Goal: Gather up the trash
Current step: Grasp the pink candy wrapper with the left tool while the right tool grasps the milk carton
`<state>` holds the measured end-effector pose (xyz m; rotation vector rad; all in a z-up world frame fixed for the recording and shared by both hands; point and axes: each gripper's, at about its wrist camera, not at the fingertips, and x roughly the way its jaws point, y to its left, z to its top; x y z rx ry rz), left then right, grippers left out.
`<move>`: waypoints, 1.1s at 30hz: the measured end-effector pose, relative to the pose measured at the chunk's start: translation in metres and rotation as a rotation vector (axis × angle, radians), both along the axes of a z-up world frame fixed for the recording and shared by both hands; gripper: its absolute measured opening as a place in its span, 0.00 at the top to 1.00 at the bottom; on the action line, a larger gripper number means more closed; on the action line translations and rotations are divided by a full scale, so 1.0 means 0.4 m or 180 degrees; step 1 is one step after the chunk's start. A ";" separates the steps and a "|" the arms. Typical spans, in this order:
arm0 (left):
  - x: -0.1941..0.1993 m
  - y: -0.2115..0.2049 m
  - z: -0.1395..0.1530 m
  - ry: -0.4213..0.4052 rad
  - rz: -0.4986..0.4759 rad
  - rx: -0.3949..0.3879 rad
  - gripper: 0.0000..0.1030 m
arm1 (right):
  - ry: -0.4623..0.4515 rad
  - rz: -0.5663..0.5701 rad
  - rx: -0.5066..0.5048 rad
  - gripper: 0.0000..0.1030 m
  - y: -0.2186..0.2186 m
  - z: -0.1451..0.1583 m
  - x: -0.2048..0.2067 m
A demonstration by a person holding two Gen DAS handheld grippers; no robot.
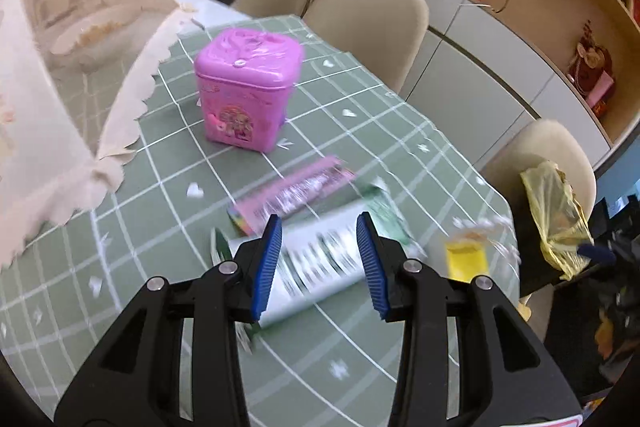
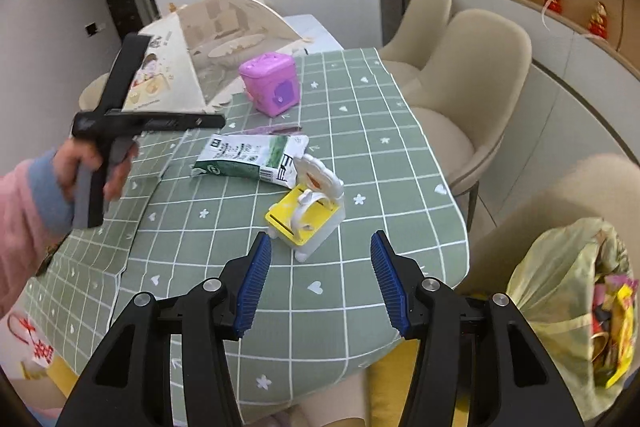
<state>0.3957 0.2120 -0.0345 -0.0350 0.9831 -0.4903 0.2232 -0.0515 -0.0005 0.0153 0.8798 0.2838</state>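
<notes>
My left gripper [image 1: 318,263] gapes just above the flattened green-and-white milk carton [image 1: 320,259] on the green checked tablecloth [image 1: 160,195]; my right gripper [image 2: 318,281], also spread, holds nothing near the yellow-and-white plastic toy [image 2: 306,215].

Left hand-held gripper [image 1: 318,261] jaws apart; right hand-held gripper [image 2: 320,281] jaws apart.

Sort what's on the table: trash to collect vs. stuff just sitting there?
Job:
milk carton, flattened
pink wrapper
yellow trash bag
left tool, open above the carton

Lying about, probably:
pink box
food cover
yellow-white toy, unclear
</notes>
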 end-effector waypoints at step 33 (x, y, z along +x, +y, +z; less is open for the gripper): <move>0.139 -0.021 -0.141 0.0023 -0.0569 0.0798 0.65 | 0.0264 -0.0136 -0.0051 0.53 0.120 -0.065 -0.044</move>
